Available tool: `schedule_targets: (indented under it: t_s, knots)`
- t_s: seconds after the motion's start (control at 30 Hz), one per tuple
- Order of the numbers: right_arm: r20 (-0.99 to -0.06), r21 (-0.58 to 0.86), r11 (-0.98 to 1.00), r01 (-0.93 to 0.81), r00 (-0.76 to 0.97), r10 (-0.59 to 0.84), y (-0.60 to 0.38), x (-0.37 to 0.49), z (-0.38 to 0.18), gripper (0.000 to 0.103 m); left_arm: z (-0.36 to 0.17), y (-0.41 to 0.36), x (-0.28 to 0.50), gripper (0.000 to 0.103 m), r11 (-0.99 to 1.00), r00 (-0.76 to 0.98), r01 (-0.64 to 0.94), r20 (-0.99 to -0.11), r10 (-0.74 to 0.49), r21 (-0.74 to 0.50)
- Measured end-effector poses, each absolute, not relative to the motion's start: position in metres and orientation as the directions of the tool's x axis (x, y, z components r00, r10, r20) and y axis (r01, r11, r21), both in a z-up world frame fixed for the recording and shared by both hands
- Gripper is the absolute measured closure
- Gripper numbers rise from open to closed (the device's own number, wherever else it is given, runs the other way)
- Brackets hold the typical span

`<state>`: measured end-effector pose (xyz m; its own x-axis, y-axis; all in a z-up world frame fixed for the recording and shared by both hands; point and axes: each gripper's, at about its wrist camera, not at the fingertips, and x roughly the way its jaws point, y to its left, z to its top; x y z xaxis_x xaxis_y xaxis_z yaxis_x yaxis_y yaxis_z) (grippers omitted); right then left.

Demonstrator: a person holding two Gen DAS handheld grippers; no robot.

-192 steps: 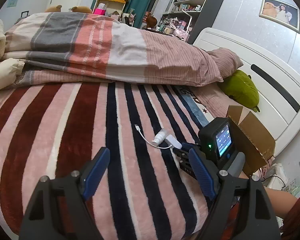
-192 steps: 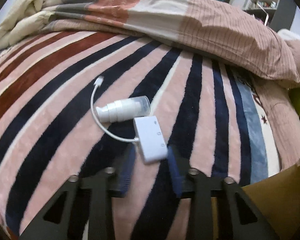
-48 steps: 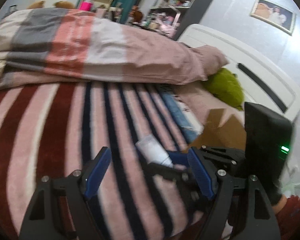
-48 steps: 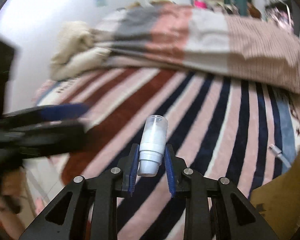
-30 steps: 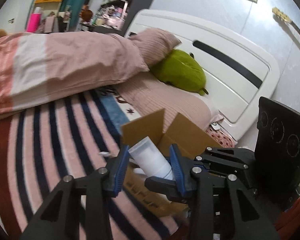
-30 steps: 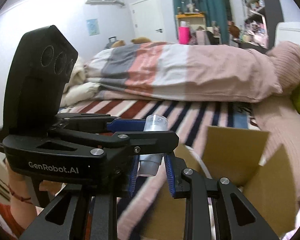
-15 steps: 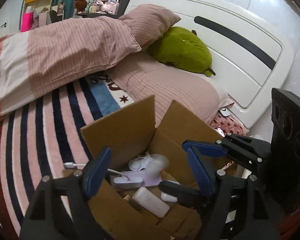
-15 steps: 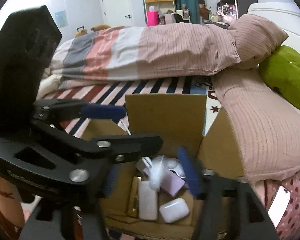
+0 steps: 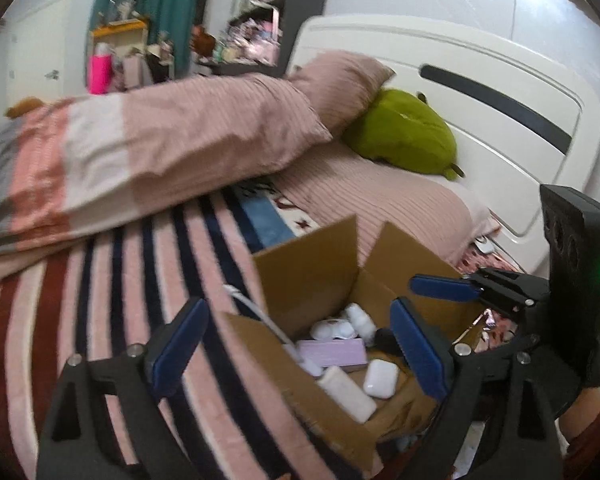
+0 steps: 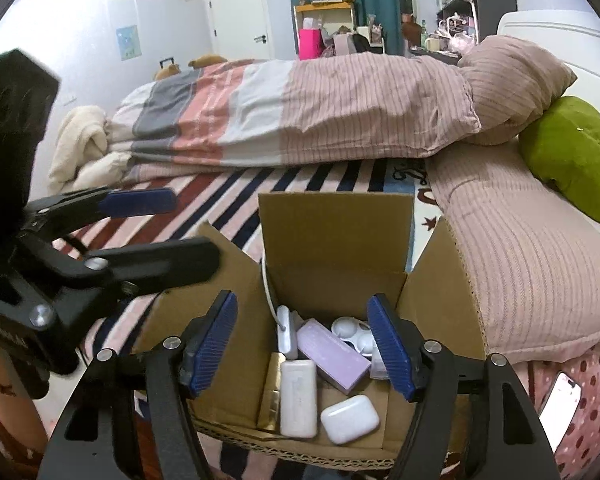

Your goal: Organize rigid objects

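Both grippers over open cardboard box (image 10: 336,232) at edge of bed with striped blanket (image 9: 112,304). Right gripper (image 10: 304,340) jaws apart, just been opening, nothing clamped between blue pads; box contents directly below and between them. Left gripper (image 9: 296,344) jaws wide apart, also just been opening, nothing held; near wall of box and its contents seen between the pads, left pad over blanket, right pad over box interior. In right wrist view, left gripper in from the left, over the box's left flap. Inside box: white adapter (image 10: 286,334) with cable (image 10: 266,284) trailing up over box rim, purple flat case (image 10: 332,354), white bar-shaped case (image 10: 298,398), white earbud case (image 10: 350,419), white contact lens case (image 10: 350,330), gold item (image 10: 271,394) along left wall. White pump bottle (image 9: 360,320) toward back of box, partly hidden. Green plush (image 10: 572,164) on pillow to the right, well apart from box.
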<state>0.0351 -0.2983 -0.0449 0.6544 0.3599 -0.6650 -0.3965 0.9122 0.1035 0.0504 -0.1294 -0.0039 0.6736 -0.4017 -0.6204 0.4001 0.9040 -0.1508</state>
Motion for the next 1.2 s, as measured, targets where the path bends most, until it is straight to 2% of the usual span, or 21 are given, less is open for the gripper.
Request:
schedule_targets:
  t_s: [0.07, 0.13, 0.17, 0.23, 0.27, 0.3, 0.6, 1.2]
  knots:
    - [-0.642, 0.108, 0.908, -0.405, 0.669, 0.375, -0.297, 0.031, -0.039, 0.037, 0.002, -0.116, 0.042, 0.012, 0.923, 0.710, 0.360, -0.601, -0.367, -0.139]
    - [-0.608, 0.105, 0.900, -0.423, 0.689, 0.395, -0.297, 0.025, -0.032, 0.029, 0.007, -0.099, 0.033, 0.012, 0.943, 0.744, 0.305, -0.585, -0.322, -0.131]
    - [-0.582, 0.106, 0.895, -0.433, 0.703, 0.409, -0.297, 0.021, -0.027, 0.021, 0.010, -0.091, 0.028, 0.012, 0.952, 0.761, 0.278, -0.575, -0.301, -0.130]
    - [-0.521, 0.122, 0.883, -0.454, 0.728, 0.446, -0.299, 0.013, -0.020, 0.014, 0.013, -0.073, 0.018, 0.007, 0.969, 0.797, 0.210, -0.551, -0.247, -0.129]
    - [-0.501, 0.128, 0.879, -0.459, 0.735, 0.457, -0.299, 0.011, -0.017, 0.010, 0.014, -0.062, 0.012, 0.002, 0.977, 0.820, 0.170, -0.532, -0.211, -0.127]
    - [-0.478, 0.132, 0.874, -0.468, 0.742, 0.470, -0.298, 0.008, -0.015, 0.006, 0.014, -0.055, 0.009, 0.001, 0.981, 0.832, 0.147, -0.522, -0.191, -0.124]
    - [-0.434, 0.100, 0.851, -0.516, 0.747, 0.504, -0.281, 0.004, -0.011, 0.005, 0.012, -0.008, -0.010, 0.001, 0.992, 0.855, 0.017, -0.512, -0.080, -0.127]
    - [-0.430, 0.086, 0.861, -0.501, 0.761, 0.486, -0.276, 0.007, -0.012, 0.005, 0.005, -0.011, -0.008, 0.001, 0.997, 0.842, -0.003, -0.539, -0.041, -0.081]
